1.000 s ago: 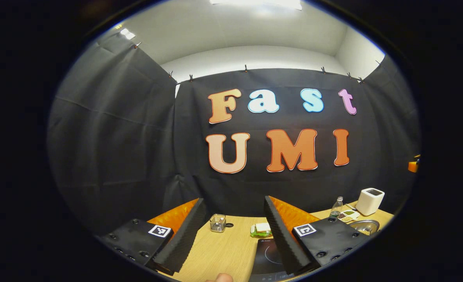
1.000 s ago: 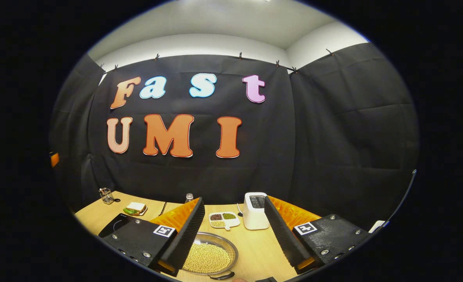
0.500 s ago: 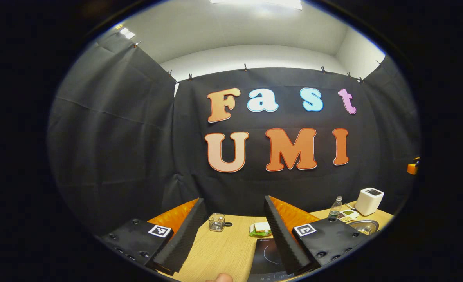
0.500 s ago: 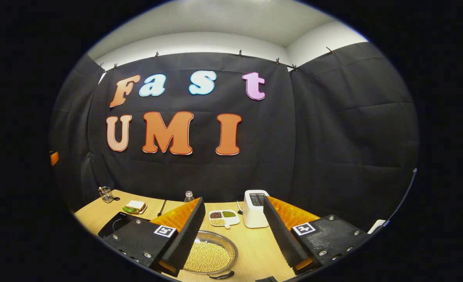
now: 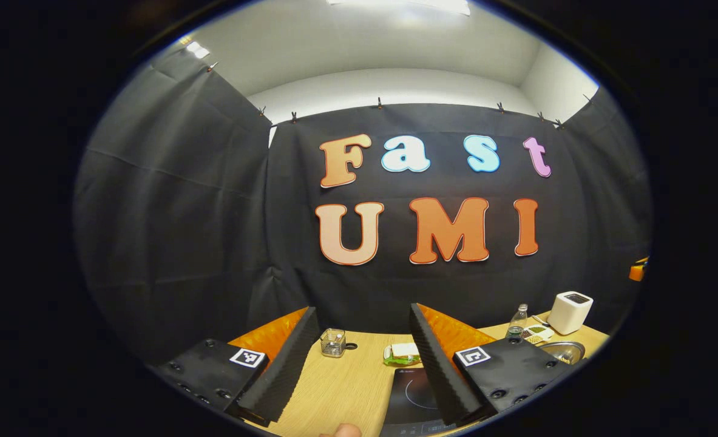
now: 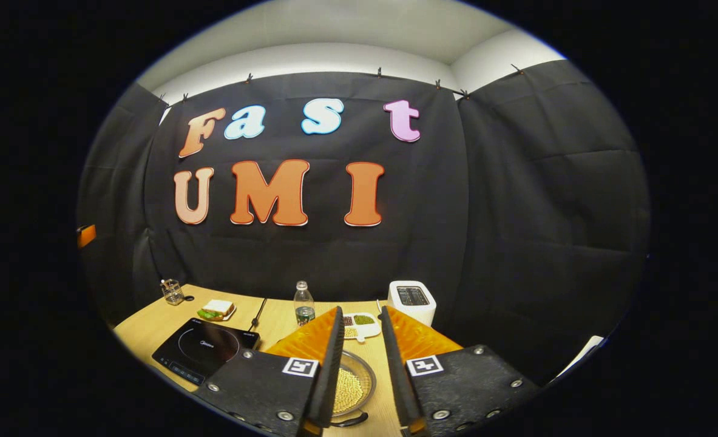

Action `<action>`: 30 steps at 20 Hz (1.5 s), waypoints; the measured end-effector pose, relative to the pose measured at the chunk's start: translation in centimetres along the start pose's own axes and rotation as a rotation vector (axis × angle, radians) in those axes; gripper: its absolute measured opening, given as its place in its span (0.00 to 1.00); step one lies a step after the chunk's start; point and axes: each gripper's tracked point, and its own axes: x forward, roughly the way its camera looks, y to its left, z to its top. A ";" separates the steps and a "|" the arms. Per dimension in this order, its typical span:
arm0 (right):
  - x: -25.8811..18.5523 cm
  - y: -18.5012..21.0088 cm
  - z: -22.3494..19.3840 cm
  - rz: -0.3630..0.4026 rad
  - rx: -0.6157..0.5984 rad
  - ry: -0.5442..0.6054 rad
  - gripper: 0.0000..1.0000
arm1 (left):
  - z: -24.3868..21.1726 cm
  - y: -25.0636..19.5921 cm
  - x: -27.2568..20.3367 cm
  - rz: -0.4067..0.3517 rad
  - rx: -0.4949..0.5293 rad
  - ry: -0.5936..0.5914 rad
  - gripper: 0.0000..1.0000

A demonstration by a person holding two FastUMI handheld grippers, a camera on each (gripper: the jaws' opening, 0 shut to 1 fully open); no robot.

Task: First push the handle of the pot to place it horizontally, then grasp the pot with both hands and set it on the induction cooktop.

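Observation:
A steel pot (image 6: 351,388) full of yellow beans sits on the wooden table, seen in the narrow gap between the right gripper's fingers. Its dark handle (image 6: 349,419) lies at the near rim, toward the camera. My right gripper (image 6: 361,315) hangs above and just behind the pot, fingers drawn close but still apart, holding nothing. The black induction cooktop (image 6: 204,352) lies to the pot's left. In the left gripper view my left gripper (image 5: 362,311) is open and empty over the cooktop (image 5: 410,394), with the pot's rim (image 5: 564,351) far right.
Along the back stand a white toaster (image 6: 412,298), a divided dish of beans (image 6: 363,323), a water bottle (image 6: 302,302), a sandwich on a plate (image 6: 216,309) and a small glass (image 6: 172,291). A fingertip (image 5: 343,430) shows at the lower edge. Black cloth walls surround the table (image 6: 146,331).
The right gripper's fingers have closed from wide apart to a narrow gap, and its view has tipped down and shifted right. The left gripper has drifted slightly and stays open.

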 end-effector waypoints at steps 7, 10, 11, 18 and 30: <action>-0.1 0.7 -5.9 0.036 -0.018 0.118 0.06 | -0.5 -0.3 -0.1 -0.008 -0.012 0.011 1.00; -0.1 1.3 -9.0 0.062 -0.004 0.182 0.00 | -0.5 -0.2 0.1 -0.006 -0.010 0.011 0.99; 0.0 1.4 -10.3 0.071 -0.001 0.209 0.00 | -0.6 -0.4 0.1 -0.009 -0.011 0.013 1.00; -1.5 4.0 -18.5 0.154 -0.013 0.390 0.00 | -1.2 -1.4 0.4 -0.025 -0.007 0.020 1.00; -4.1 7.2 -27.2 0.254 -0.014 0.613 0.00 | -2.1 -1.9 0.7 -0.033 0.000 0.041 0.99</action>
